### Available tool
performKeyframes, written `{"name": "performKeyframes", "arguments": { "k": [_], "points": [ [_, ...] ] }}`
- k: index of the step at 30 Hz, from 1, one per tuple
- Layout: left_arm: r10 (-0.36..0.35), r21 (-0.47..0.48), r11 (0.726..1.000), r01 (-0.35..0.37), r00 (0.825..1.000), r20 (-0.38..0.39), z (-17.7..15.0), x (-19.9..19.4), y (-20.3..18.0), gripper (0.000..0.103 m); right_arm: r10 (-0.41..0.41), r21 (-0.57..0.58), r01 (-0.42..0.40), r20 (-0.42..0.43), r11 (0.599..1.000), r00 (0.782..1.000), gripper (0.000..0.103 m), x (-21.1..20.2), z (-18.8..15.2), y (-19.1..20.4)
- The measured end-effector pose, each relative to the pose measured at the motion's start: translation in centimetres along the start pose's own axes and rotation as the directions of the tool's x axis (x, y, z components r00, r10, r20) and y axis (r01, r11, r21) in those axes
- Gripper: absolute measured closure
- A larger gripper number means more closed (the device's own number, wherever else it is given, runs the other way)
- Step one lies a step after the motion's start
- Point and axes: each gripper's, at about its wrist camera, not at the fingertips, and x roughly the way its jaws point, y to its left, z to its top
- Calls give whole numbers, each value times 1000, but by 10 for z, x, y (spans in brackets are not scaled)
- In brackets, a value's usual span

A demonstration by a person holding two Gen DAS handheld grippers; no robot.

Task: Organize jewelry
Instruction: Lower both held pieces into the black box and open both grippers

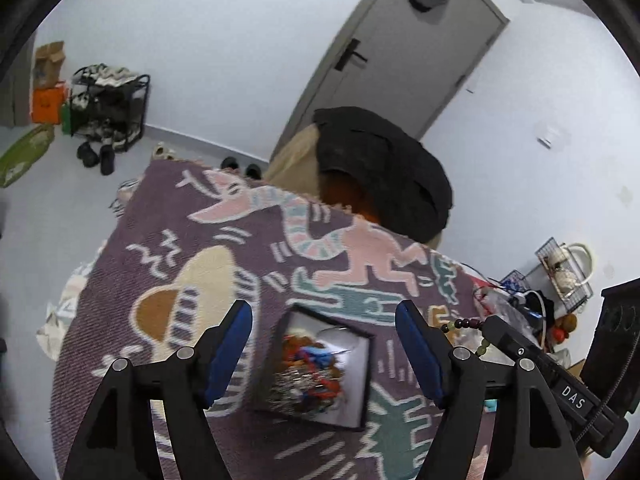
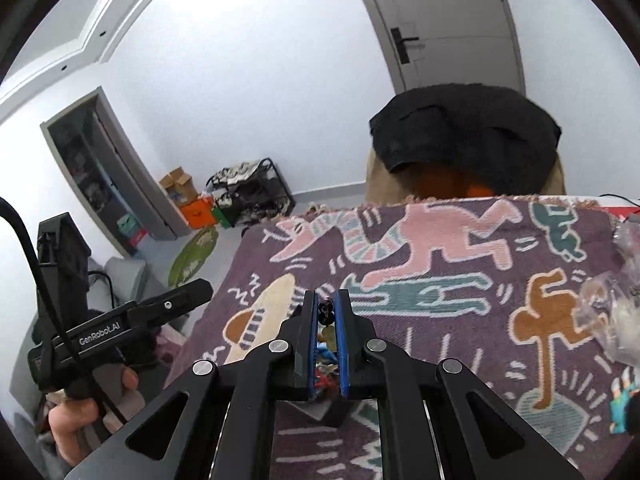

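Black fingers with blue pads fill the foreground of both wrist views. Left gripper (image 1: 324, 354): fingers spread wide, nothing between them, hovering over one black-rimmed jewelry box (image 1: 358, 384). Box set on the bench, white-lined, heaped with red, orange, blue and silvery pieces too blurred to count. Right gripper (image 2: 329, 320): fingers nearly together, pinching a small dark piece at the tips; seen from the left wrist, a bead strand (image 1: 466, 326) of dark red and pale green beads hangs at that gripper's tip, just right of the box. One hand (image 2: 76, 420) wrapped around the left gripper's handle.

Bench covered by one purple woven cloth (image 1: 120, 272) patterned with pink, teal, cream and brown figures. One chair beyond the far edge, draped with a black garment (image 1: 384, 168). White walls, one grey door (image 1: 404, 64), one black shoe rack (image 1: 108, 108), one orange box (image 1: 47, 106), pale floor. Crumpled clear plastic bags (image 2: 612, 312) at the bench's right edge.
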Motion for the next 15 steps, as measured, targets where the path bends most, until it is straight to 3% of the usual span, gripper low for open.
{"name": "performKeyframes", "arguments": {
  "k": [15],
  "points": [
    [83,-42,996,-81,996,27,-12,-21,57,28,30,-56,-35,-85,998,996,93,46,-12,40]
  ]
}}
